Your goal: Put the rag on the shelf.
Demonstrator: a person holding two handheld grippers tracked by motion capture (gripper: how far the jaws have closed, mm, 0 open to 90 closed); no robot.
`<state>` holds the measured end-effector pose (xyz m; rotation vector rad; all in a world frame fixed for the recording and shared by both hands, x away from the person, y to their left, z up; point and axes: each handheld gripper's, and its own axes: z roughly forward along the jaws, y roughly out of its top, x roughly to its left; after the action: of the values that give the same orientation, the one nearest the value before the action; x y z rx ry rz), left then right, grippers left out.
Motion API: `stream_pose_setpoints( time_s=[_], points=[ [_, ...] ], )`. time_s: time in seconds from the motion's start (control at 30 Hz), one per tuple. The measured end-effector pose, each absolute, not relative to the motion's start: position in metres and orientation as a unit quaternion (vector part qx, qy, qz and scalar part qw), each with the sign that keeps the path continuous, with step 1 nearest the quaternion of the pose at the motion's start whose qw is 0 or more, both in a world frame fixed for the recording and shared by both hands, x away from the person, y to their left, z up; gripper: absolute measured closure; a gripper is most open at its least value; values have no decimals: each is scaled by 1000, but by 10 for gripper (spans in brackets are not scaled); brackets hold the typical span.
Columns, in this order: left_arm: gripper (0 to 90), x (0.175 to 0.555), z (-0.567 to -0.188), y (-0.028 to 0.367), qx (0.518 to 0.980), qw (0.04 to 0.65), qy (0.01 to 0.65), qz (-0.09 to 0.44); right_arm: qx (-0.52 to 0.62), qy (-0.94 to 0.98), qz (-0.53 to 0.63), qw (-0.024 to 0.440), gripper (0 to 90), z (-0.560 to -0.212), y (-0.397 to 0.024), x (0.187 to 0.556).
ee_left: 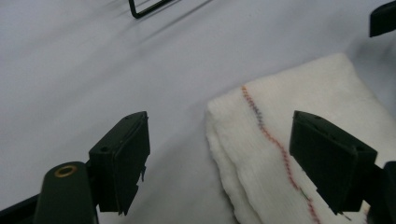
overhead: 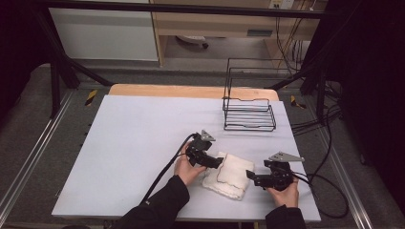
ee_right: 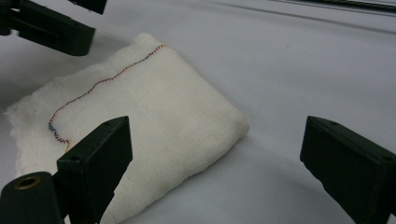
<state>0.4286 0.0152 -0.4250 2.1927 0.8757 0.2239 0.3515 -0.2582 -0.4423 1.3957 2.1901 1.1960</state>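
A folded white cloth [overhead: 228, 175] with a red and blue stitched line lies flat on the white table sheet [overhead: 138, 138] near the front edge. My left gripper [overhead: 217, 162] sits at the cloth's left edge, held in a hand. In the left gripper view its jaws stand wide apart [ee_left: 219, 130], low over the cloth's corner [ee_left: 289, 140], and do not press on it. My right gripper [overhead: 250, 177] is at the cloth's right edge. Its jaws [ee_right: 217, 135] are open too, with the cloth's folded edge [ee_right: 140, 112] in front of the left jaw. The left gripper [ee_right: 51, 28] lies beyond the cloth.
A black wire basket [overhead: 249, 107] stands at the table's back right, and its corner [ee_left: 144, 7] is at the top of the left gripper view. Black cables [overhead: 325, 181] trail off the right edge. A dark frame surrounds the table.
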Motion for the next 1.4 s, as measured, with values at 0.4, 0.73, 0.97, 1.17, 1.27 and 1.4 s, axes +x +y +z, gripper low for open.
stream_pose_setpoints(
  time_s=[0.4,0.73,0.97,1.17,1.27,1.4],
  points=[
    [520,443,-443,-1,857,367,355,70,480,758,418,141,87,-442,-259,351],
    [671,442,-445,-6,858,369,352,54,479,759,418,141,85,-441,-260,352],
    [709,444,-446,-5,856,371,358,36,483,758,417,140,84,-441,-260,353],
    [797,442,-445,-7,864,365,343,44,488,754,417,140,94,-441,-260,355],
    [806,440,-445,-9,865,363,343,50,490,753,415,143,133,-441,-260,357],
    [808,438,-445,-11,867,360,339,59,496,752,409,148,244,-441,-260,362]
  ],
)
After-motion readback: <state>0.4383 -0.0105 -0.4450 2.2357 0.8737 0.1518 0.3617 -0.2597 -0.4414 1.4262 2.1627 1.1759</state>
